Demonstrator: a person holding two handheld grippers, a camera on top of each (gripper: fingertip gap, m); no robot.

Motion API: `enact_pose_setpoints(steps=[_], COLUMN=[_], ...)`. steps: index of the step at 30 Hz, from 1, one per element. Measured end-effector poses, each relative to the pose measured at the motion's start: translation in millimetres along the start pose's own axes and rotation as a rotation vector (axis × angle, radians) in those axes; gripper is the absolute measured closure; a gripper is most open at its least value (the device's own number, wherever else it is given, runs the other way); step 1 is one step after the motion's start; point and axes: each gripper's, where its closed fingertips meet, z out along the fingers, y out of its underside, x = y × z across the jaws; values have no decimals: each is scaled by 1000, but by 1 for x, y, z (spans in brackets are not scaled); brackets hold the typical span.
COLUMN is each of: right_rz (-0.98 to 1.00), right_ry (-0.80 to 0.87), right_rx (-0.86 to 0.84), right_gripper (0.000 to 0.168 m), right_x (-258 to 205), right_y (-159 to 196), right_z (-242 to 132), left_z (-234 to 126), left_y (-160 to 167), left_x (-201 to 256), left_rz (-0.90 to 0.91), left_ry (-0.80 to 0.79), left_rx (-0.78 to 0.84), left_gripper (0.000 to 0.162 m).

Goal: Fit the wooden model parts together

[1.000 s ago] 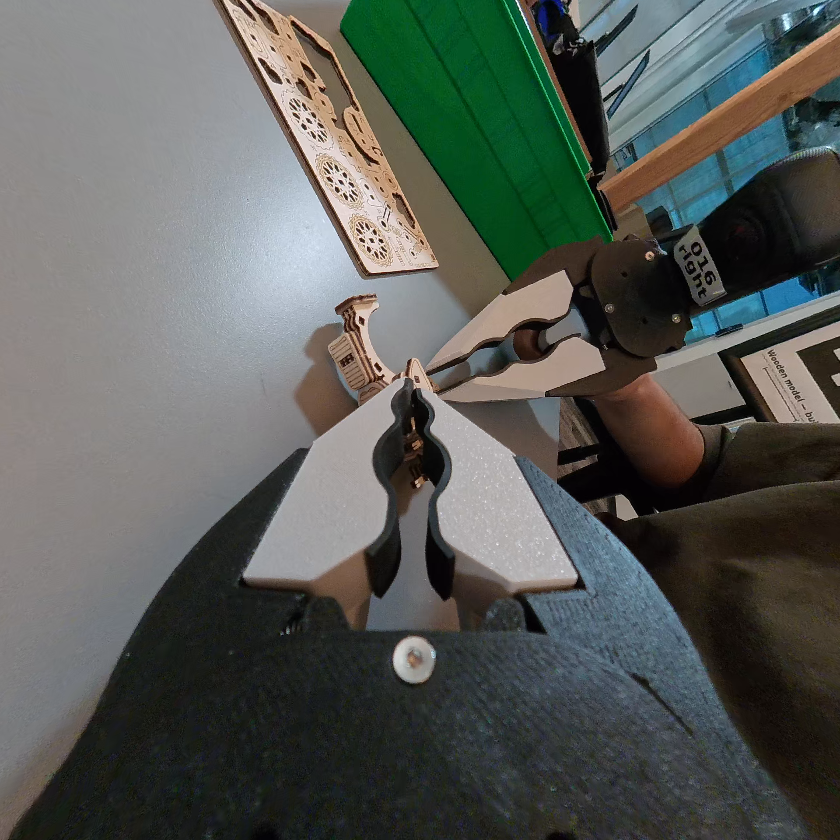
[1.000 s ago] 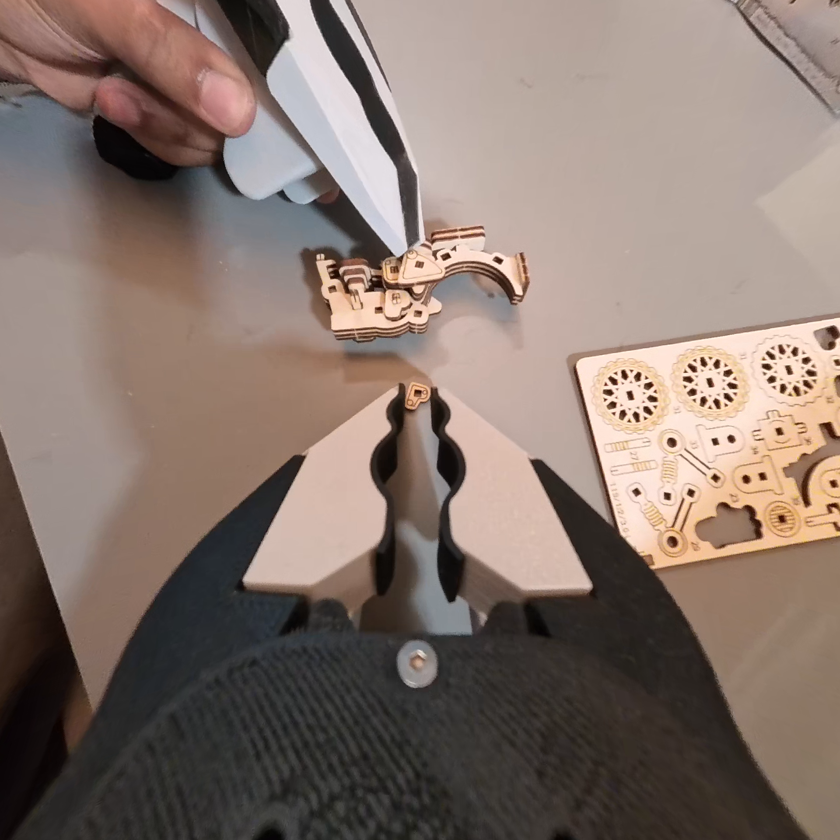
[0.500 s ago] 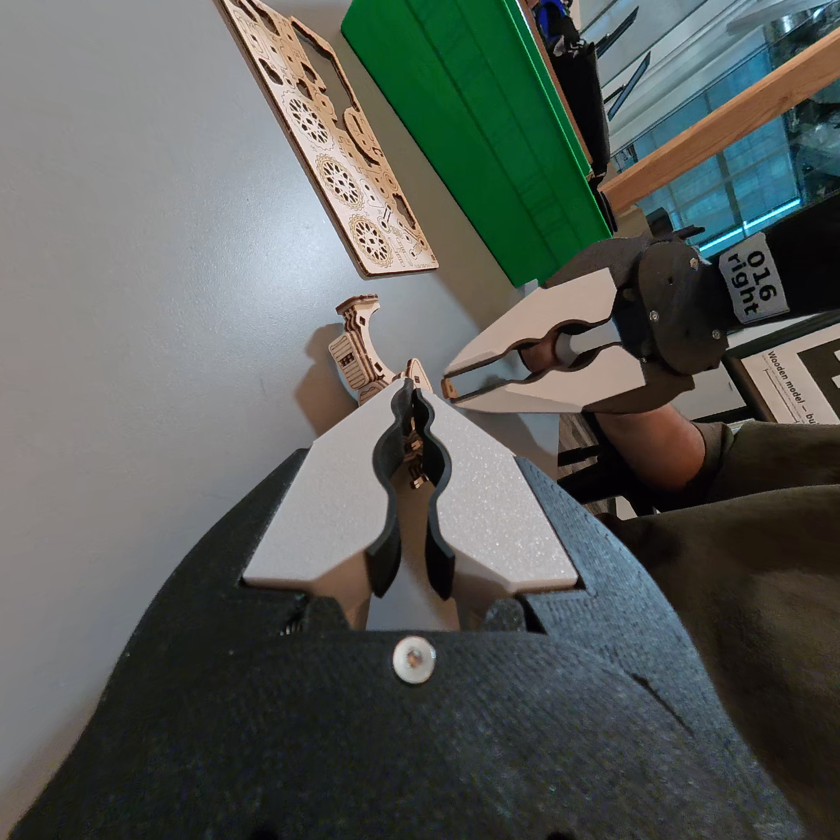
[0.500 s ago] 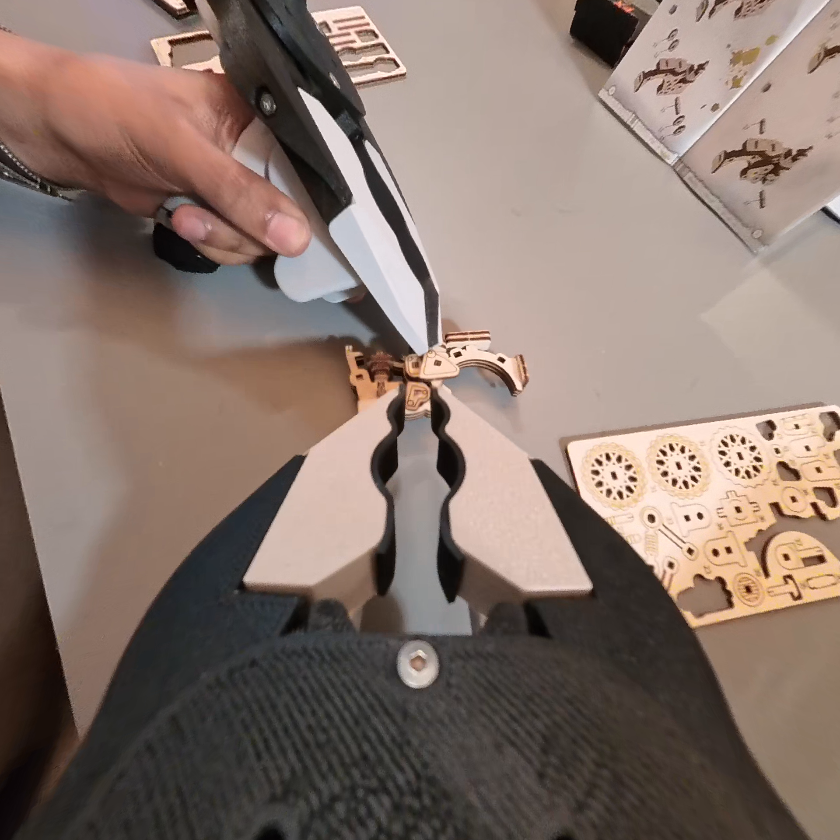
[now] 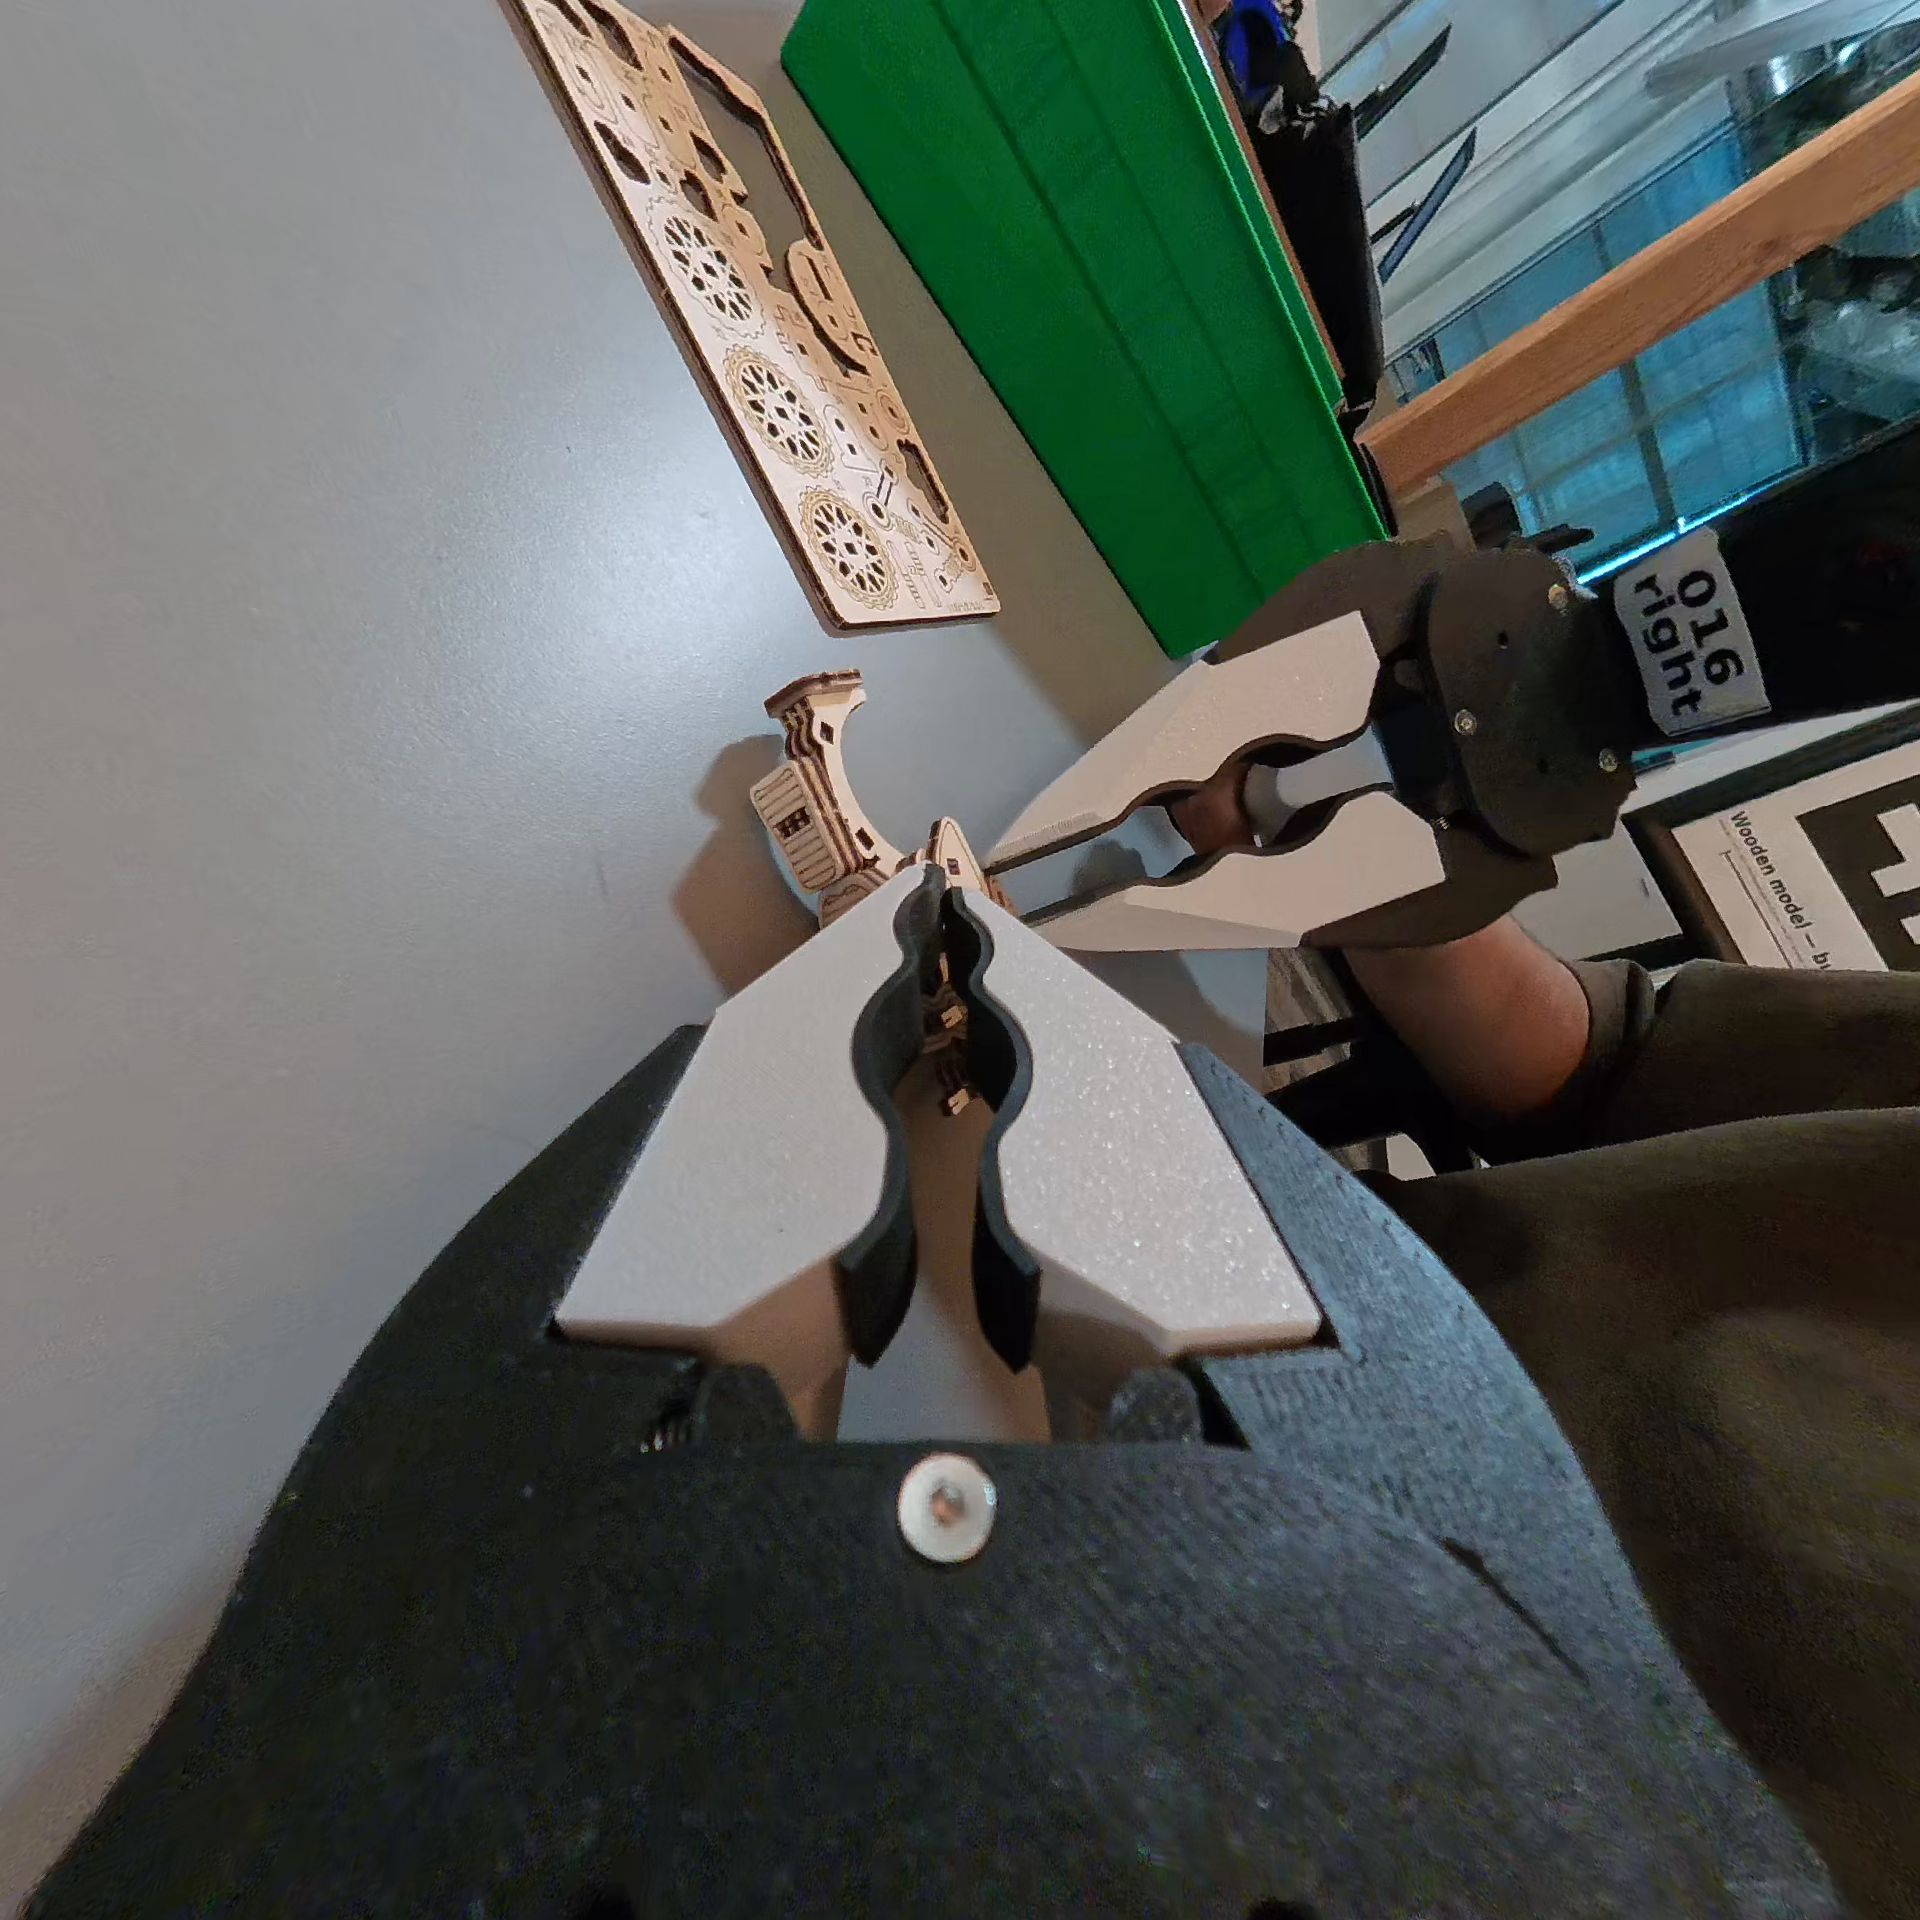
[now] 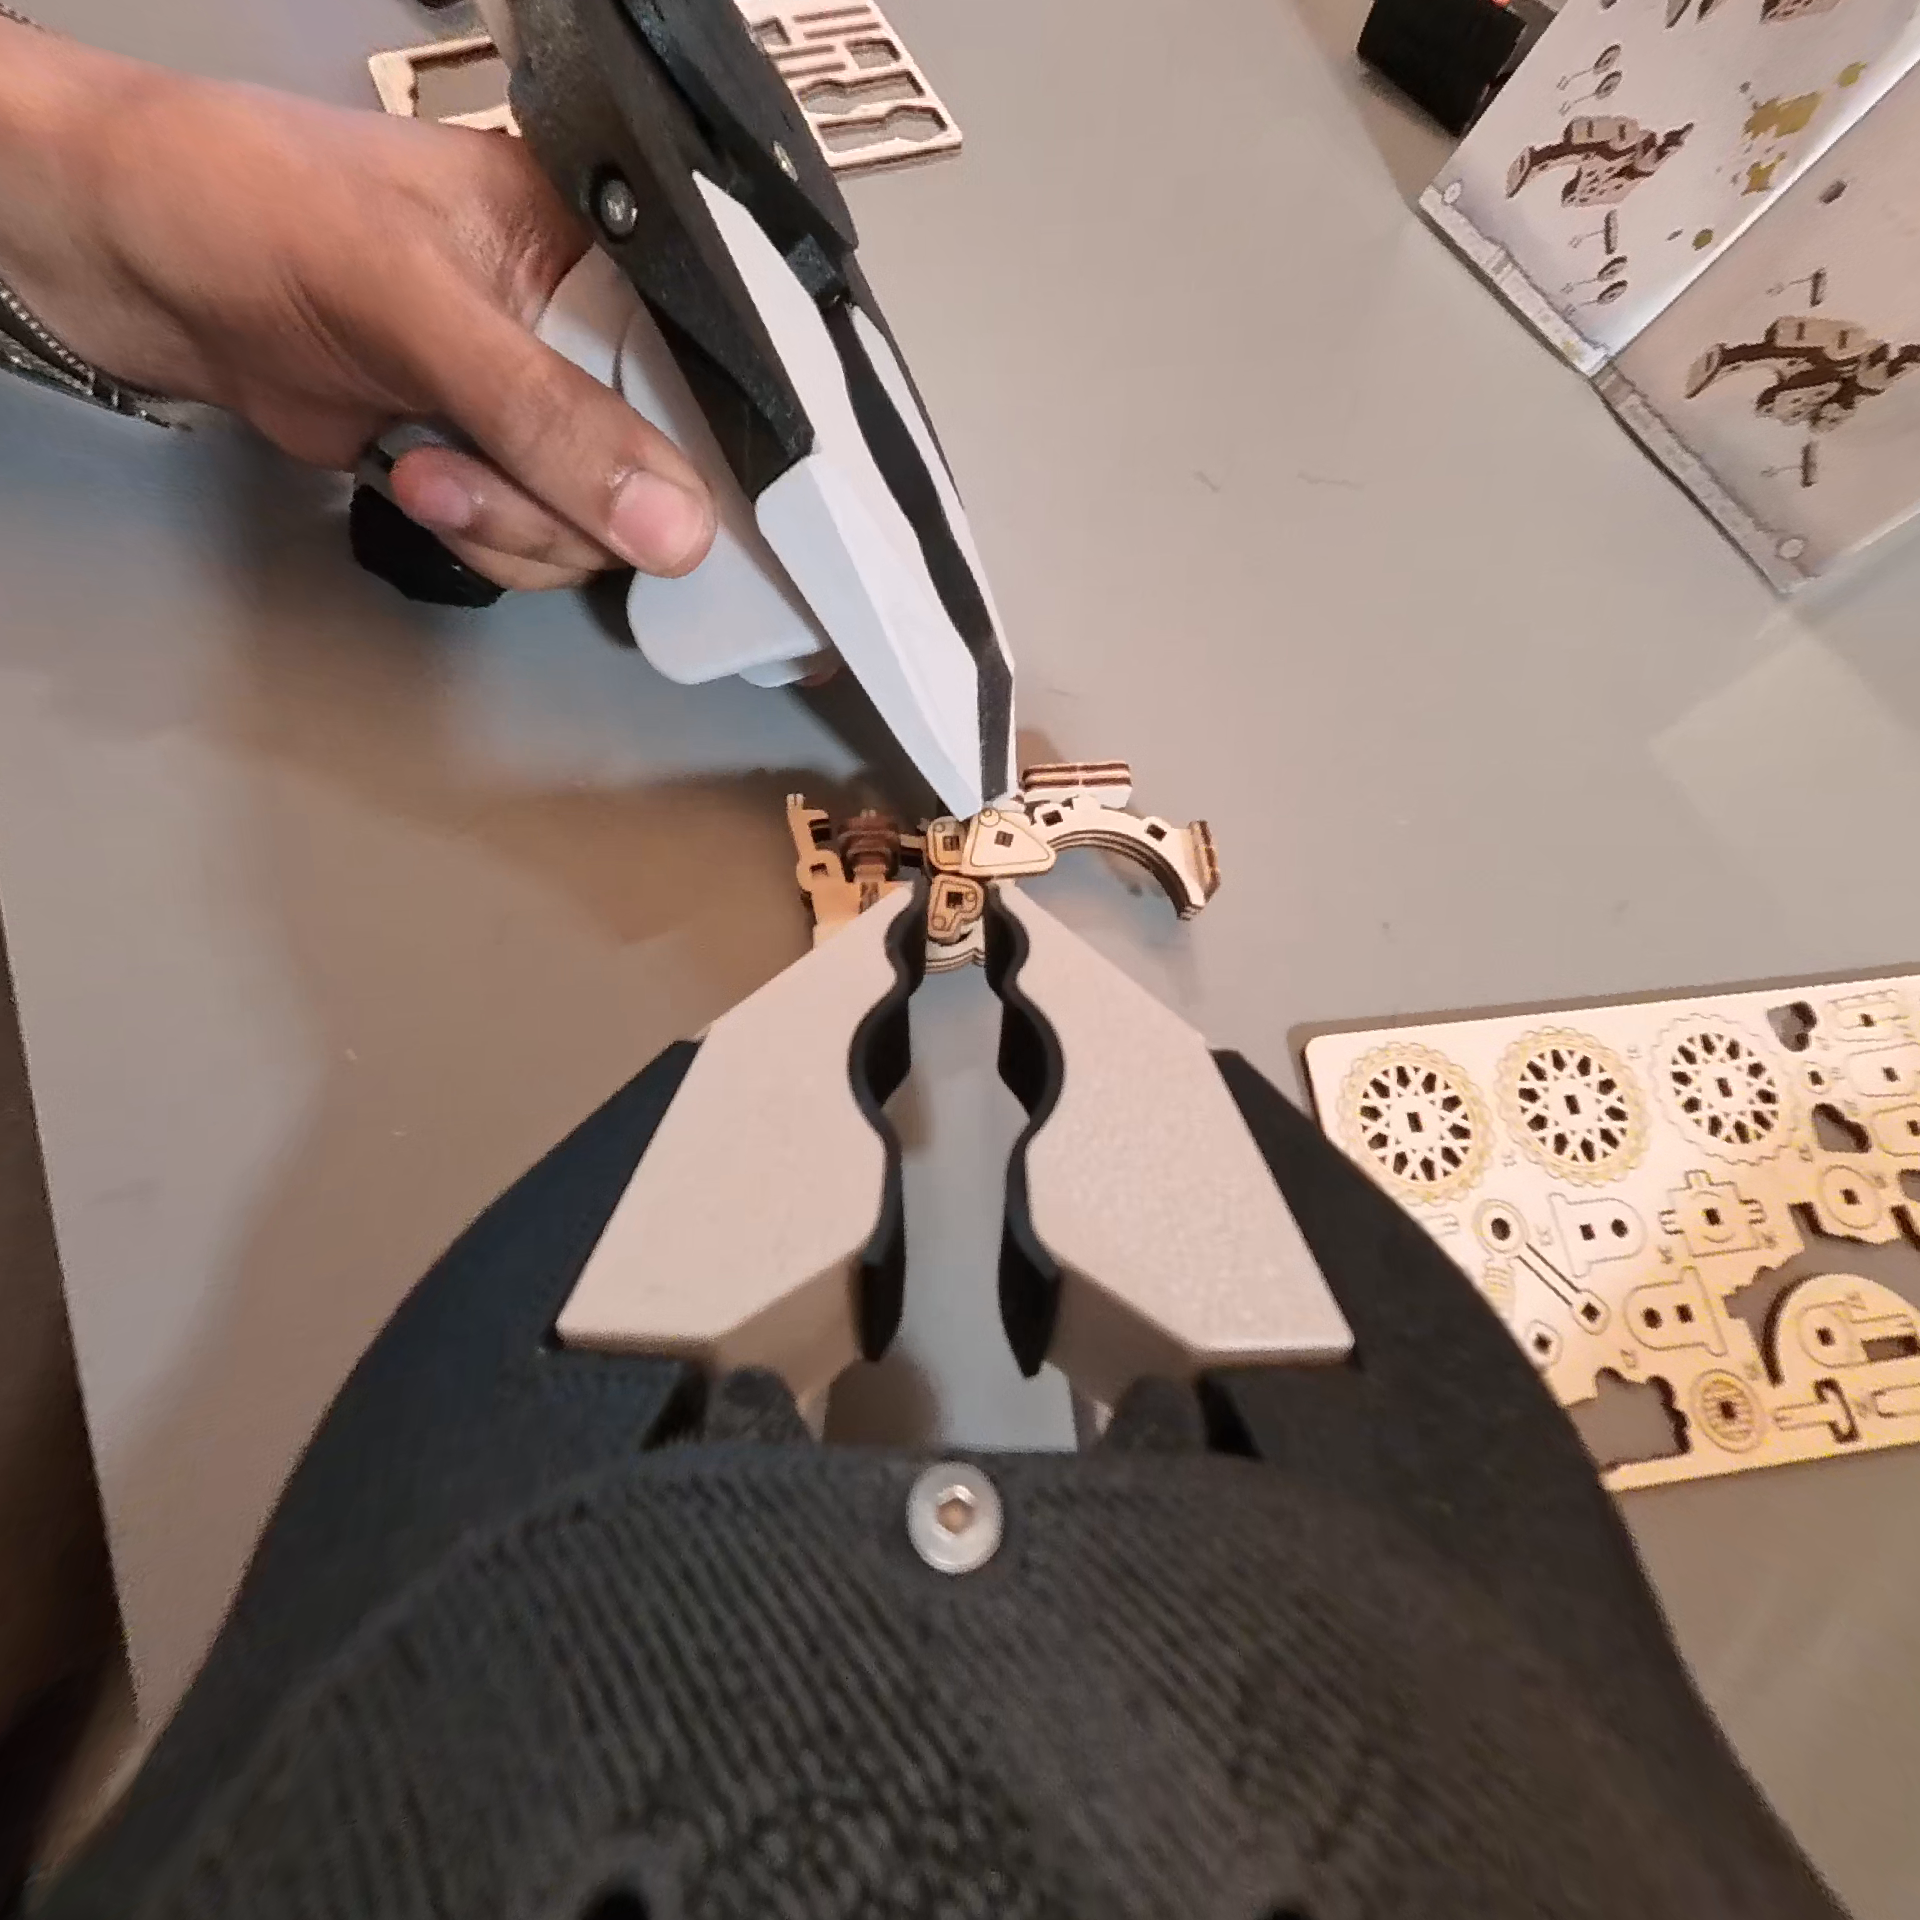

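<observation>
The partly built wooden model (image 6: 1117,831) rests on the grey table (image 6: 1351,675). My left gripper (image 5: 940,899) is shut on the model (image 5: 805,805) near its middle and comes in from the upper left in the right wrist view (image 6: 987,800). My right gripper (image 6: 956,920) is shut on a small flat wooden part (image 6: 951,902) and holds it against the near side of the model, just below the left gripper's tips. In the left wrist view the right gripper (image 5: 1003,883) comes in from the right, its tips beside mine.
A wooden parts sheet (image 6: 1621,1226) with gear cutouts lies to the right, and also shows in the left wrist view (image 5: 769,343). A green box (image 5: 1091,291) lies beyond it. Instruction sheets (image 6: 1714,260) and another cut sheet (image 6: 831,104) lie at the far side. Only a small space, under 4 cm, lies between the two pairs of fingers.
My right gripper has moved forward with the small part, from a gap short of the model to right against it. My left gripper has kept its hold on the model.
</observation>
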Motion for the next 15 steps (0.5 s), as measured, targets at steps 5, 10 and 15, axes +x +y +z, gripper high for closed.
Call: enact_pose_setpoints(steps=[5, 10, 15], right_rz=[-62, -107, -246], right_ry=[-42, -45, -7], right_rx=[10, 2, -76], right_gripper=[160, 160, 159], right_x=[-1, -1, -1], right_y=[0, 0, 1], right_z=[0, 0, 1], left_z=[0, 0, 0], left_y=[0, 0, 0], left_x=[0, 0, 0], left_rz=[-6, -1, -10], left_ry=[4, -1, 1], left_rx=[-2, -2, -4], left_gripper=[162, 162, 162])
